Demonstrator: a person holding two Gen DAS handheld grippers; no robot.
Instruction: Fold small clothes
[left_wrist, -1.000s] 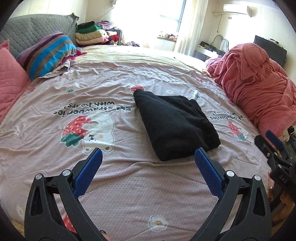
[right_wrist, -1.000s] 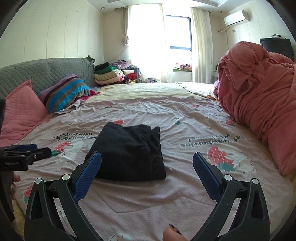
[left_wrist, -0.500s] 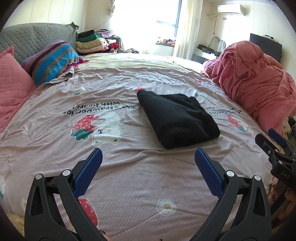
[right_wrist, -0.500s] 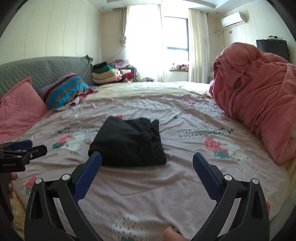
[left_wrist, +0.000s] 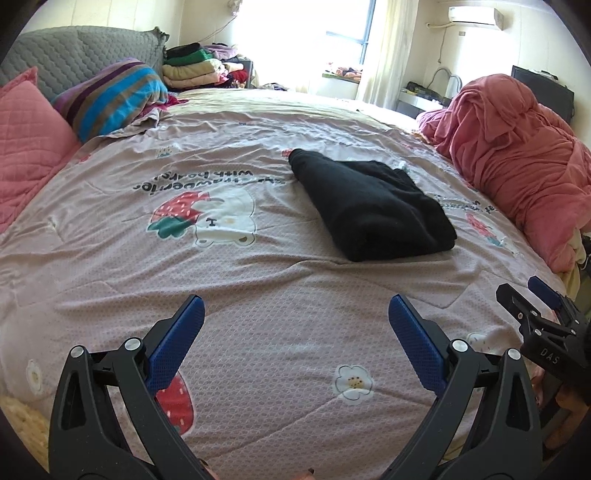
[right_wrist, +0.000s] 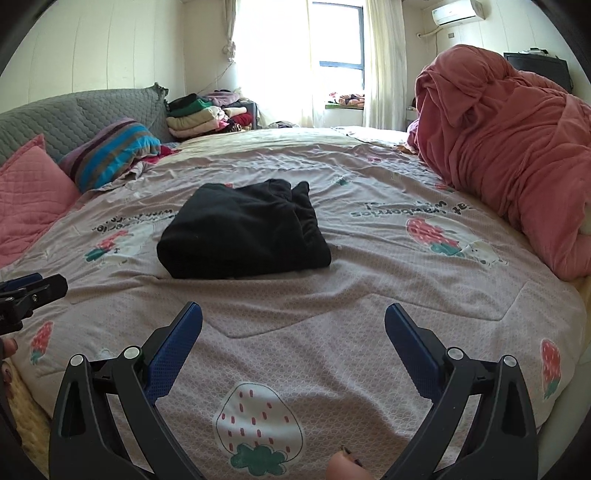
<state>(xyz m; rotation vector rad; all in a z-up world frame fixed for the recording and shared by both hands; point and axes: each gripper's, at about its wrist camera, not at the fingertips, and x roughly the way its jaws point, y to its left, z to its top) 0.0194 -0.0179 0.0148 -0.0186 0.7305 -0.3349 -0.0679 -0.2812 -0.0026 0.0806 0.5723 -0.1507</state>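
The black garment (right_wrist: 243, 230) lay folded into a compact bundle mid-bedspread (right_wrist: 369, 295) — seemingly finished. I held both grippers, left (left_wrist: 293, 341) and right (right_wrist: 293, 341), near it, spread wide, holding nothing.

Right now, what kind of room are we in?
Most likely a bedroom. A big bed with a strawberry-print quilt fills the view, pillows lean against a padded headboard, and folded clothes are stacked by the window. A folded black garment lies on the quilt.

two low bed-edge views, apparently converging on black garment (left_wrist: 373, 206)
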